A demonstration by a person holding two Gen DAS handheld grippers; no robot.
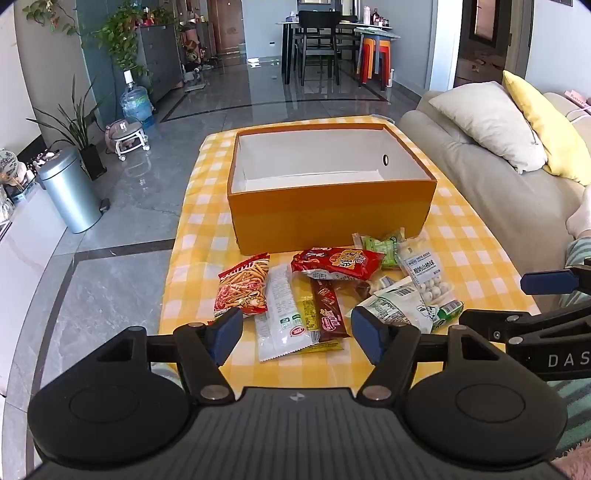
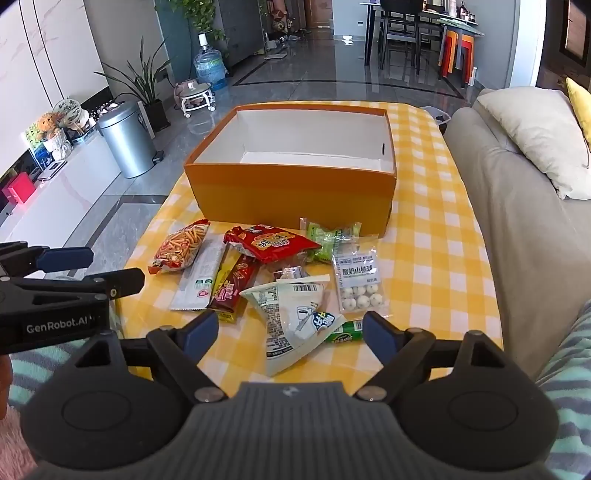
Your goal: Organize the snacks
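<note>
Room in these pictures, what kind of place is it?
Most likely a home living room: a sofa with pillows beside the cloth-covered table, a dining table with chairs farther back, and houseplants along the wall.

a glossy grey tiled floor point(image 1: 229, 96) reflected daylight; a beige sofa point(image 1: 491, 177) with cushions stood right, a steel bin point(image 1: 70, 192) and potted plants point(image 1: 79, 129) left.

Silver pedal bin point(image 1: 70, 192) on grey floor, water jug point(image 1: 136, 103), beige sofa point(image 1: 491, 192) with yellow cushion point(image 1: 546, 125)
</note>
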